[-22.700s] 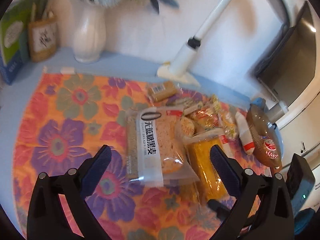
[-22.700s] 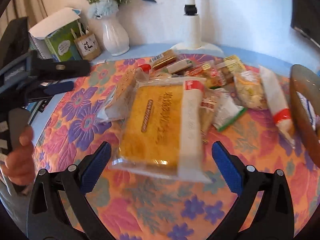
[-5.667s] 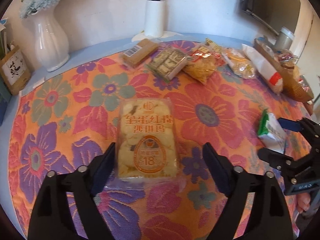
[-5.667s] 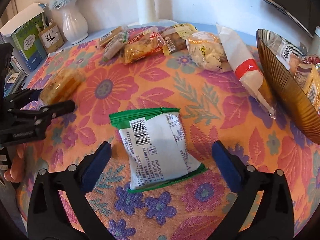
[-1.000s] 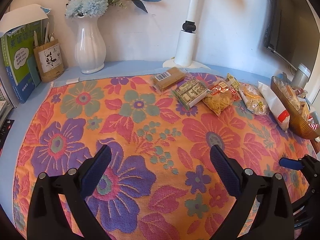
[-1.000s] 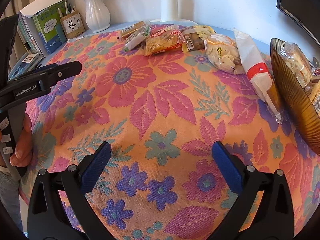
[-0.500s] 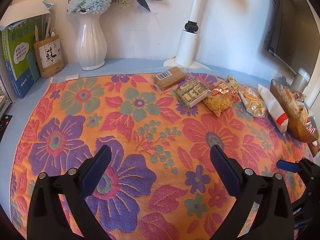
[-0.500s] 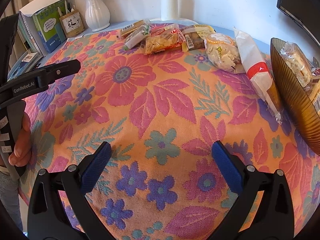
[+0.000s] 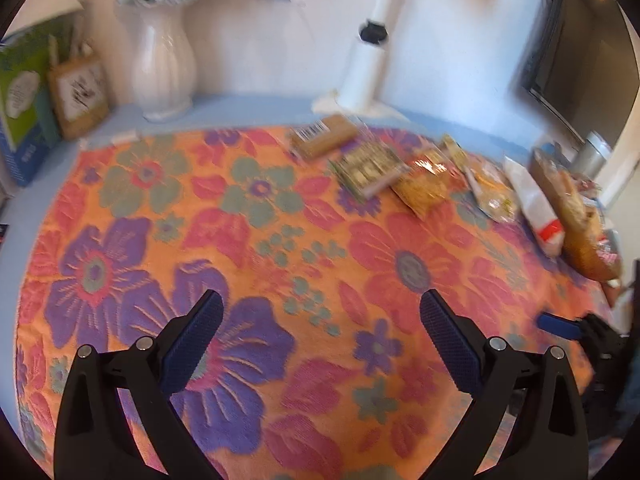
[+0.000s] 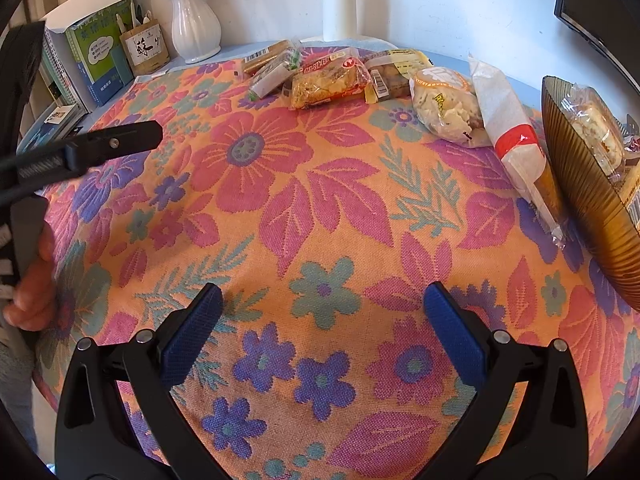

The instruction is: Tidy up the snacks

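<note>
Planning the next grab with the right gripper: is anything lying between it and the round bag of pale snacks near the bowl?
Nothing visible does. The right gripper is open over bare floral cloth, which runs uninterrupted to the round snack bag; the long white packet lies beside it, toward the bowl.

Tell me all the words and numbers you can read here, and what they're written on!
"蘇": big brush character on the brown pen holder; the second character beside it is unclear.
Green book: printed speech bubbles, too small to read.
Snack packets: red labels and barcodes, too small to read.
Left wrist view: all blurred.
</note>
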`<state>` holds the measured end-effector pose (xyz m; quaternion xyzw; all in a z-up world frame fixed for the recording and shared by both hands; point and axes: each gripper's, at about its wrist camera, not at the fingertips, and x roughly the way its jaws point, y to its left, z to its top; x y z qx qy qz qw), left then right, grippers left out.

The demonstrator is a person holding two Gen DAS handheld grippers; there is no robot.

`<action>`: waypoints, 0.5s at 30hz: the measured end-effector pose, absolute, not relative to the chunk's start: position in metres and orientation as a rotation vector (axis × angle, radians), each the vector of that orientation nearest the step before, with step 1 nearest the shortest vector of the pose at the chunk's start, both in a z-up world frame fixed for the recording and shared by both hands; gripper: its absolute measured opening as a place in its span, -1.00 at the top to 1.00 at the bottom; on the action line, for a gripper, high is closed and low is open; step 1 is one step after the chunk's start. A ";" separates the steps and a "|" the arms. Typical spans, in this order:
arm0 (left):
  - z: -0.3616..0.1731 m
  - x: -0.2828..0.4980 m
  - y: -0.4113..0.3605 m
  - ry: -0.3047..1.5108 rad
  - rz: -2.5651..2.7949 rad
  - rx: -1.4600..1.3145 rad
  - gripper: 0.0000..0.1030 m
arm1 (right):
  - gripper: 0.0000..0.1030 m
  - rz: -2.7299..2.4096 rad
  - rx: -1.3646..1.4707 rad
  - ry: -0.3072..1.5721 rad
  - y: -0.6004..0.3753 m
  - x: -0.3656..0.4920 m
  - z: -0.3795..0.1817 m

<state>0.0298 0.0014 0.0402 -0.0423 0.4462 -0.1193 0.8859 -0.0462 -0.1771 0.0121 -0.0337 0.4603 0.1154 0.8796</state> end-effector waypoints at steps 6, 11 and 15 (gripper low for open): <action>0.062 0.086 -0.003 1.110 -0.322 -0.142 -0.90 | -0.94 0.246 -0.067 0.957 -0.177 -0.047 0.013; 0.045 0.137 -0.021 1.128 -0.439 -0.331 -0.89 | -0.94 0.247 -0.067 0.958 -0.177 -0.047 0.013; 0.023 0.164 -0.021 1.090 -0.444 -0.487 -0.89 | -0.94 0.265 -0.062 0.953 -0.176 -0.048 0.013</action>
